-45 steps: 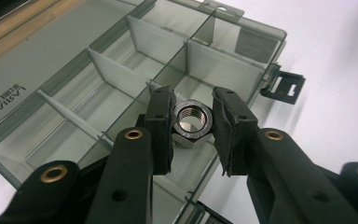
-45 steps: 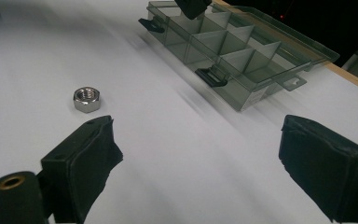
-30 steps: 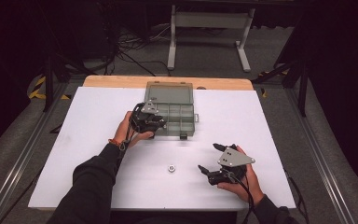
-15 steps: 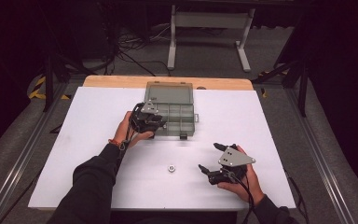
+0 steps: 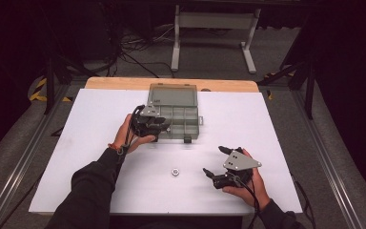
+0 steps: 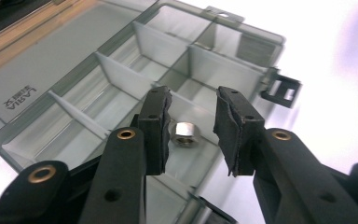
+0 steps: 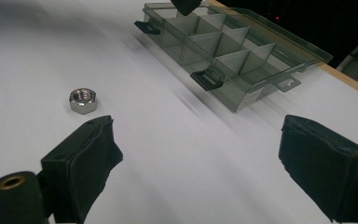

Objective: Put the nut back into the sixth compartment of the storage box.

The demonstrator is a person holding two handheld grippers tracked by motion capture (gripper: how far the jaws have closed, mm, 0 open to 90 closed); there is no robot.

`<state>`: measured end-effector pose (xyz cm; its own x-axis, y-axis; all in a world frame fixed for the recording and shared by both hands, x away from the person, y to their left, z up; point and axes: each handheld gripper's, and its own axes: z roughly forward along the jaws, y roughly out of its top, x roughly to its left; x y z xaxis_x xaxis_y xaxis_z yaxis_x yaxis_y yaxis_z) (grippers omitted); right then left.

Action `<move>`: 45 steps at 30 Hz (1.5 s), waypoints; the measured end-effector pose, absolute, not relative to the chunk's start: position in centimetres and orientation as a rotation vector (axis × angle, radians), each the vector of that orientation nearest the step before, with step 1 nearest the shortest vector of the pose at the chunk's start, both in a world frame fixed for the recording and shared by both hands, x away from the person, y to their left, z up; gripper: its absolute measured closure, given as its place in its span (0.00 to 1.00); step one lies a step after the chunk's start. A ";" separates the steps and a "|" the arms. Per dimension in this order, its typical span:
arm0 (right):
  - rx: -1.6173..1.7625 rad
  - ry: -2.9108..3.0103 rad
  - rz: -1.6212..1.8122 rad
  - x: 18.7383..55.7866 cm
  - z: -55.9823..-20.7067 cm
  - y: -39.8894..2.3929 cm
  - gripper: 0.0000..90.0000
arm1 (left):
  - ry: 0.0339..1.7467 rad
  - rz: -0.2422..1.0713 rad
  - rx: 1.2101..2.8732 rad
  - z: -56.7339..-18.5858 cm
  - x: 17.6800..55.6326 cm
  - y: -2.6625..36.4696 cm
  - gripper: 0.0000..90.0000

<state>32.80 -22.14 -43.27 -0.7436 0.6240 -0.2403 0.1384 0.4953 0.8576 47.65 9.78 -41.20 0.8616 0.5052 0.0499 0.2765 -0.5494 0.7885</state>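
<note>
A steel nut (image 6: 184, 134) sits between the left gripper (image 6: 192, 135)'s pads, over a compartment of the open grey organiser box (image 6: 121, 79). It rests against the left-hand pad, with a clear gap to the other. The jaws have just been opening, so the grip looks let go; my judgement is that this nut is being dropped into the box and only needs the gripper drawn away. In the high view the left gripper (image 5: 148, 125) lies at the box (image 5: 178, 119)'s near-left corner, hand tipped inward over the compartments. A second nut (image 5: 175, 171) lies loose on the white table (image 5: 95, 124), well apart from the box. The right gripper (image 5: 215, 162) rests on the table just right of it, jaws spread wide and empty, probably next to act
</note>
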 end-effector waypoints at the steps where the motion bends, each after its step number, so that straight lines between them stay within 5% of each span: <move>1: 0.625 2.208 1.198 32.8 -43.3 -22.2 0.12 | 0.557 0.346 2.179 -41.1 47.4 9.8 0.71; 16: 0.626 2.209 1.200 32.8 -43.2 -22.1 0.12 | 0.425 0.346 2.166 -40.9 42.6 9.7 0.52; 19: 0.623 2.208 1.196 32.8 -43.2 -22.1 0.12 | 0.433 0.342 2.175 -41.2 41.5 9.6 0.35; 28: 0.623 2.216 1.193 32.8 -43.3 -22.0 0.12 | 0.434 0.261 2.188 -42.9 39.3 10.2 0.13; 45: 0.610 2.217 1.190 32.7 -43.2 -22.0 0.12 | 0.378 0.132 2.254 -45.3 37.2 7.8 0.14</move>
